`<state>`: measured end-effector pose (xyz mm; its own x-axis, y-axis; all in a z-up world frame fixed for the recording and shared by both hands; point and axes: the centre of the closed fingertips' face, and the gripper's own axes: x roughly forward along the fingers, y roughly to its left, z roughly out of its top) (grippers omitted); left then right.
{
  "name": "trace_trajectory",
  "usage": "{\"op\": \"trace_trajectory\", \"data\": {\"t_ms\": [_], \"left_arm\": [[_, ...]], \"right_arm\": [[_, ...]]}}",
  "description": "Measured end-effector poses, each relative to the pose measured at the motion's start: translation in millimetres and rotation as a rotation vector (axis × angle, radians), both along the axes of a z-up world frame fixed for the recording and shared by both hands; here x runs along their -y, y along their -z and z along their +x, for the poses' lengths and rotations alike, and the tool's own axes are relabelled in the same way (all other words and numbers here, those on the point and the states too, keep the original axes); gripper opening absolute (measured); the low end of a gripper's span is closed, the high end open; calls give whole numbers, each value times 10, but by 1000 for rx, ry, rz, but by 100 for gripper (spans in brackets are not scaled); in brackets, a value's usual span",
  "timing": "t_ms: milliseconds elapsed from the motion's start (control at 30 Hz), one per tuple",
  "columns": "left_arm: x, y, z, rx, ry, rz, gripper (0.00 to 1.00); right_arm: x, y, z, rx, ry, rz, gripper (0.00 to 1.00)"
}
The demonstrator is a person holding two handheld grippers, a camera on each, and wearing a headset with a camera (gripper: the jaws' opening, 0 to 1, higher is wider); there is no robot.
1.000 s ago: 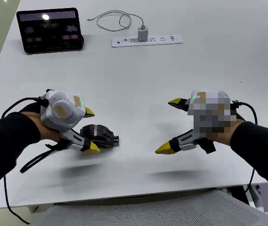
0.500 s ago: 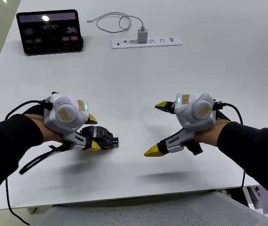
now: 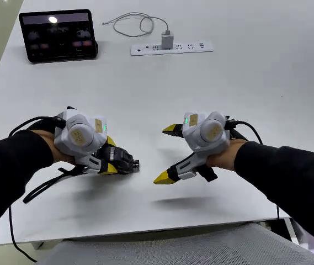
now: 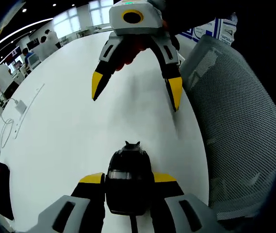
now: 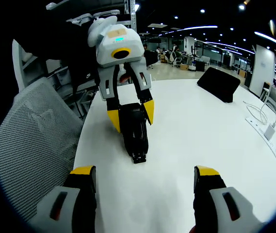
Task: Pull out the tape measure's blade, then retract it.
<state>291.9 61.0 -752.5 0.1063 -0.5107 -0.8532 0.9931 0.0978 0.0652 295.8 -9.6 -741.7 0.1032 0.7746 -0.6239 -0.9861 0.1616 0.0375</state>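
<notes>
Head view: the left gripper has its yellow-tipped fingers closed narrow on a black, round-bodied plastic tape measure. The tape measure rests on the white table near the front edge, with its hook end toward the right gripper. The left hand grasps its gripper from behind, black sleeve entering from the left. The right gripper is near the tape measure but apart from it, fingers spread wide and holding nothing, tips aimed at it.

Left gripper view: the tape measure sits squarely between the two fingers, touching both, hook end forward. The right gripper faces it, fingers wide.

Right gripper view: the tape measure lies ahead, centred between the wide fingers and clear of both. The left gripper clamps its far end.
</notes>
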Motion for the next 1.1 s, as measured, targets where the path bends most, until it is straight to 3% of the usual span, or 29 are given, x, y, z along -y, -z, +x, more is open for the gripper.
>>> {"op": "trace_trajectory", "data": {"t_ms": [300, 567, 733, 1033, 1100], "left_arm": [[-11, 5, 11, -19, -53, 23, 31], [-11, 7, 4, -26, -39, 27, 31], [-13, 10, 9, -47, -50, 21, 32], [-19, 20, 1, -53, -42, 43, 32], [-18, 24, 2, -50, -37, 56, 32]], "right_arm": [[-136, 56, 35, 9, -14, -7, 71], [-239, 147, 26, 12, -49, -39, 58], [-305, 205, 10, 11, -91, -72, 53], [-421, 308, 26, 14, -119, -99, 39], [-427, 378, -12, 24, -161, -133, 35]]}}
